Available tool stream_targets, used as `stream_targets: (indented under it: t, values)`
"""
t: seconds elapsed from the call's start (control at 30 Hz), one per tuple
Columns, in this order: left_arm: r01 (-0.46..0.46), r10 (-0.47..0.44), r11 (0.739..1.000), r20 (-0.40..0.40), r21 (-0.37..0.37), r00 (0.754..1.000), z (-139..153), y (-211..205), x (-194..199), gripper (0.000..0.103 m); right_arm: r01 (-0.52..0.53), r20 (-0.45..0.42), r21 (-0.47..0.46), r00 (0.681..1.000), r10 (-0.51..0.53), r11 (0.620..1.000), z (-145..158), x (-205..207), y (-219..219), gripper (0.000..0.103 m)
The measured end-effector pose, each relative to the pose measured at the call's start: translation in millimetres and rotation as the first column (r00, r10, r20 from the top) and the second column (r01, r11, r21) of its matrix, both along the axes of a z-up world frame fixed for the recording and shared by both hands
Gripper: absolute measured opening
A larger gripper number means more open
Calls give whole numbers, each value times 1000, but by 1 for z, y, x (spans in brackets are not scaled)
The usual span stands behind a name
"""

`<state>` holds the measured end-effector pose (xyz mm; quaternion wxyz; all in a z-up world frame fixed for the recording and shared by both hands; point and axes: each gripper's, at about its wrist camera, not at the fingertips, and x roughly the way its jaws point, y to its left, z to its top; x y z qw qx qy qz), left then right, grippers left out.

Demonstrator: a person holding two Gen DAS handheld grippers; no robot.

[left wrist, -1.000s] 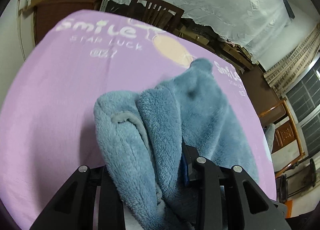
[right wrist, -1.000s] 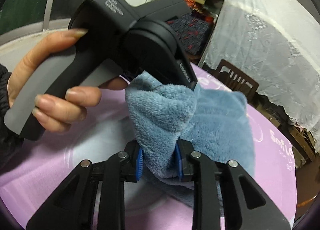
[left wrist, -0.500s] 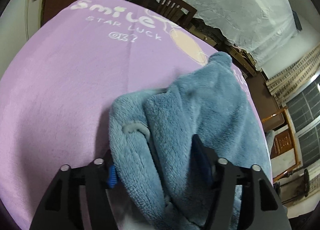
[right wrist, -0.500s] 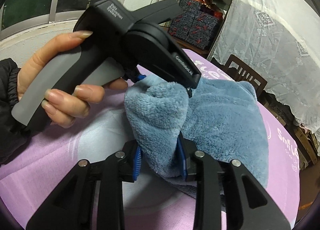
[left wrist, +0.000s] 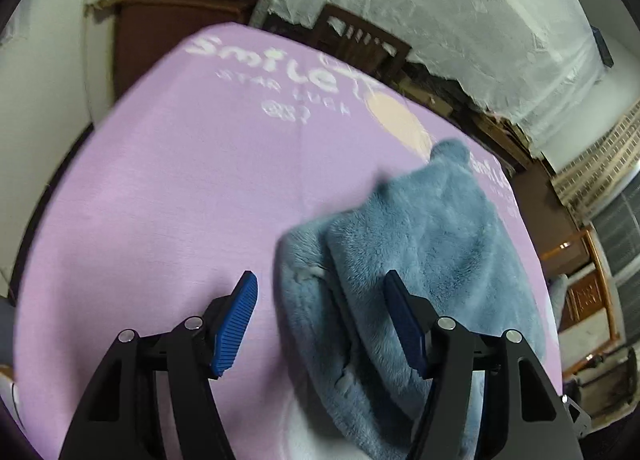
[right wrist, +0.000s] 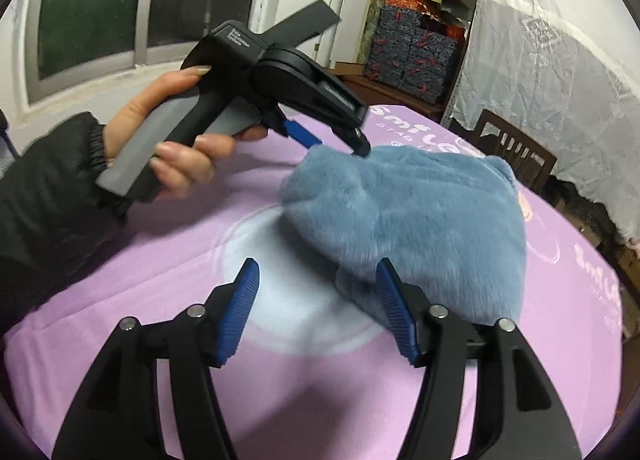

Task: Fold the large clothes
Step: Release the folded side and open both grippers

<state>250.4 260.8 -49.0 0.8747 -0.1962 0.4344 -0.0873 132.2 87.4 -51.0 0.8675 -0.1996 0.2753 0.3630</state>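
1. On the worktop covered by a lilac cloth with white lettering (left wrist: 168,196), a plush blue-grey fleece garment (right wrist: 416,220) lies folded into a thick, rounded bundle.
2. The garment's pile is short and fluffy; in the left wrist view (left wrist: 424,244) one layer overlaps another along a soft ridge, and a rounded, ear-like bump sticks up at its far end.
3. The left claw (left wrist: 320,316) stands wide, its blue ribbed pads apart. The left pad (left wrist: 236,320) is over bare lilac cloth, the right pad against the fleece, and nothing is pinched between them.
4. In the right wrist view the same left claw (right wrist: 340,144) is seen from the side, its black body held by a hand (right wrist: 172,140) in a dark sleeve, with its tips at the bundle's near-left edge.
5. The right claw (right wrist: 318,308) is also wide, holding nothing. Its right pad sits just beside the garment's near edge; the left pad (right wrist: 240,300) is over a pale round print on the cloth.
6. A dark wooden chair (right wrist: 516,152) stands beyond the worktop's far edge, beside a white lace curtain (right wrist: 560,60).
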Motion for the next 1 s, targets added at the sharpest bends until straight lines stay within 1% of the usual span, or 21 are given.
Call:
stream_targets:
  t: [0.07,0.13,0.17,0.2,0.27,0.3,0.33,0.37,0.4,0.47,0.5,0.53,0.57,0.6,0.63,0.7,0.73,0.83,0.9,1.0]
  values:
    - [-15,14,1000,58,12,998,18,-2,-12,66,-4,-51,70,999,8,998,10,2,-20,54]
    - [16,-17,1000,116,5,993,36,-12,-21,66,11,-111,159,994,7,987,25,15,-43,50]
    - [57,-56,998,153,-3,987,48,-24,-25,66,26,-148,210,989,5,977,33,27,-54,50]
    - [79,-77,997,168,-7,983,53,-30,-26,66,57,-197,275,980,-2,960,44,45,-68,49]
    - [151,-145,988,197,-15,969,64,-54,-24,66,112,-264,353,964,-16,929,56,77,-84,39]
    - [177,-171,984,205,-9,964,67,-66,-21,66,157,-314,403,949,-25,901,61,102,-93,37]
    - [195,-190,981,204,-4,960,66,-75,-16,66,189,-351,431,936,-29,882,63,119,-98,37]
    - [207,-203,978,194,-1,960,63,-82,-10,66,230,-407,464,913,-25,855,62,142,-103,37]
    - [210,-208,978,174,2,963,56,-88,-4,66,280,-480,494,877,-10,823,57,168,-107,37]
    - [205,-203,979,126,-4,971,40,-93,6,66,330,-565,510,825,20,794,45,204,-106,37]
    - [205,-203,979,91,-16,975,28,-94,10,65,352,-602,503,798,27,789,37,219,-104,37]
    - [202,-200,979,61,-23,978,15,-93,12,65,385,-641,486,767,20,784,22,232,-102,35]
    - [201,-199,979,54,-19,978,7,-92,13,65,402,-663,479,748,21,781,12,237,-101,22]
    - [194,-193,981,59,1,979,1,-90,12,65,411,-676,476,736,25,777,2,242,-102,15]
    - [193,-193,981,65,10,979,-3,-87,10,66,421,-681,470,733,14,776,-8,245,-105,0]
    - [199,-199,980,75,4,977,-9,-84,8,66,433,-691,484,722,29,760,-22,247,-116,0]
    - [202,-201,979,76,1,977,-11,-83,8,67,443,-704,506,708,58,740,-30,248,-127,0]
    - [196,-200,979,91,50,976,-13,-90,5,68,462,-713,534,696,83,708,-40,243,-146,0]
    - [188,-195,979,93,78,976,-12,-95,4,68,468,-711,534,699,76,704,-41,239,-150,0]
    - [173,-178,983,75,67,981,-9,-94,3,68,476,-712,529,700,62,702,-37,231,-159,0]
